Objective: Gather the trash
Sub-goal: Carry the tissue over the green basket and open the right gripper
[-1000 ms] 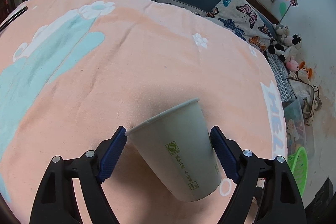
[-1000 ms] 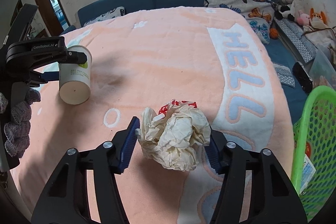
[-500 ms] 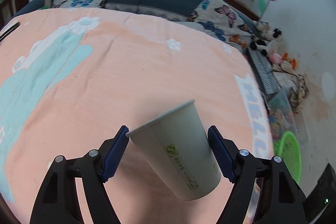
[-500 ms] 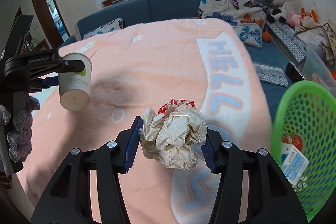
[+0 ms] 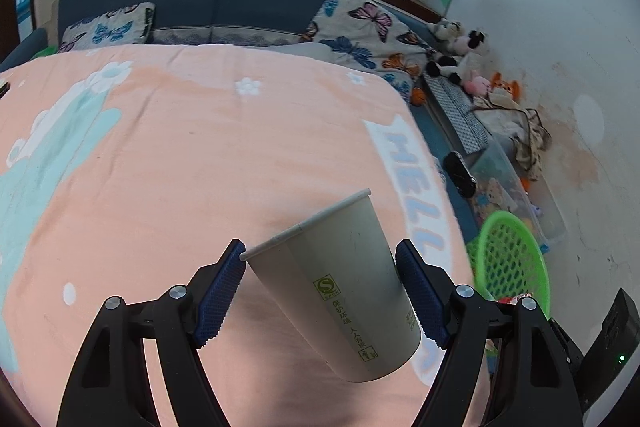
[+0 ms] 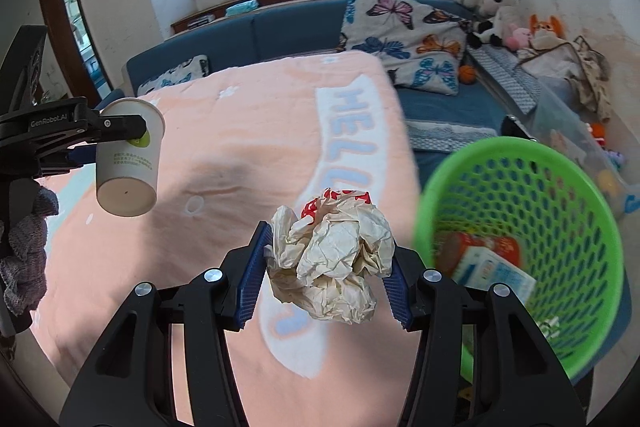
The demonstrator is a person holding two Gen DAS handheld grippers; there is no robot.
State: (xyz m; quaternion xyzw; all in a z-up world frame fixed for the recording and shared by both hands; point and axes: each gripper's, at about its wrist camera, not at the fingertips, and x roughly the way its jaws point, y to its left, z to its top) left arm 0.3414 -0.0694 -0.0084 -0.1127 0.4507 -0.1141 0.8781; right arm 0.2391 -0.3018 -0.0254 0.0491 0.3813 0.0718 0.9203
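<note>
Left gripper [image 5: 320, 291] jaws clamp a tilted beige paper cup with green print [image 5: 340, 303], rim up-left, base toward the camera, held in the air above the peach blanket with white "HELLO" lettering [image 5: 200, 155]. Right gripper [image 6: 324, 275] jaws pinch a crumpled cream paper ball with red marks [image 6: 332, 255] squarely between both blue pads, above the blanket's edge. Green plastic mesh basket [image 6: 568, 187] sits just right of the ball, holding a red can and a white carton.
</note>
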